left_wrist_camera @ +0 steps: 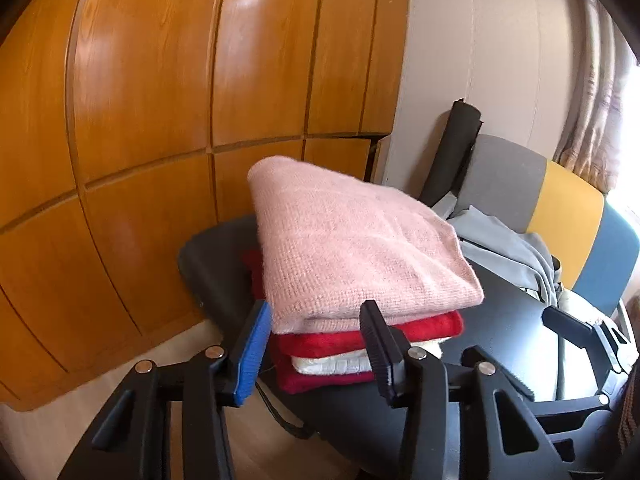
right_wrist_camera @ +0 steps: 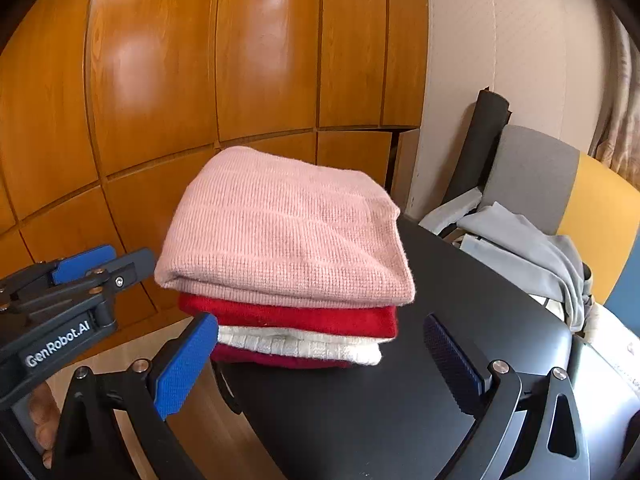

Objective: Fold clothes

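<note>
1. My left fingers (left_wrist_camera: 316, 344) stand spread, nothing between the pads; they sit just short of the stack's near edge. In the right wrist view this gripper's body reads "GenRobot.AI".
2. My right fingers (right_wrist_camera: 320, 364) stand spread wide and empty, over the bare desk (right_wrist_camera: 360, 420) in front of the stack.
3. The stack: pink sweater (right_wrist_camera: 288, 240) on top, red sweater (right_wrist_camera: 300, 318), white knit (right_wrist_camera: 304, 346), dark red piece (right_wrist_camera: 280, 361) at the bottom, all folded on the desk's left part.
4. A grey garment (right_wrist_camera: 532, 256) lies unfolded on the chair (right_wrist_camera: 532, 176) beyond.
5. Risk, as I judge it: the stack overhangs near the desk's edge; a nudge from either gripper could tip it to the floor (right_wrist_camera: 208, 424).
</note>
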`<action>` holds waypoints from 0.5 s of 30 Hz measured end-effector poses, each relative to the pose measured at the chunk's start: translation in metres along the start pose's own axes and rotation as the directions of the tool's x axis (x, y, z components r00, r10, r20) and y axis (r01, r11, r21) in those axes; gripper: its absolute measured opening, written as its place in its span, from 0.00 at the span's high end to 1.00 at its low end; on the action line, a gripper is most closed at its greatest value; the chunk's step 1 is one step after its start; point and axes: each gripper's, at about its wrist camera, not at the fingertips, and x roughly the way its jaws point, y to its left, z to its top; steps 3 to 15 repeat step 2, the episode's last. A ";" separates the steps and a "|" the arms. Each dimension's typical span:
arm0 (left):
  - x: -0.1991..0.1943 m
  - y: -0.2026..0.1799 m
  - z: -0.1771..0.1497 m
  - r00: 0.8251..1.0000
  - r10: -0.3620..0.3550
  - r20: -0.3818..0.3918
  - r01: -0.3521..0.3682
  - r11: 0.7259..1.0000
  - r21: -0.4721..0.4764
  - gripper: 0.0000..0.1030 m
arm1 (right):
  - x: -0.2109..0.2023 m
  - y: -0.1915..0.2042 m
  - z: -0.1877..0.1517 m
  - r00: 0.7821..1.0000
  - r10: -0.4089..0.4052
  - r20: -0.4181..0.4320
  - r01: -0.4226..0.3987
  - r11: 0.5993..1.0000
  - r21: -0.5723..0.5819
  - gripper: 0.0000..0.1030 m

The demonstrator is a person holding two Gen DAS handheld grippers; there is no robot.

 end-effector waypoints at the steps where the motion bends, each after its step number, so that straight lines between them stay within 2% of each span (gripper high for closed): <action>1: 0.000 -0.001 0.000 1.000 0.003 -0.001 -0.003 1.000 0.005 0.55 | 0.001 0.000 -0.001 1.000 0.005 -0.004 -0.005 1.000 0.002 0.00; 15: 0.000 -0.002 0.000 1.000 0.006 -0.002 -0.006 1.000 0.010 0.55 | 0.002 -0.001 -0.002 1.000 0.005 -0.008 -0.005 1.000 0.006 0.00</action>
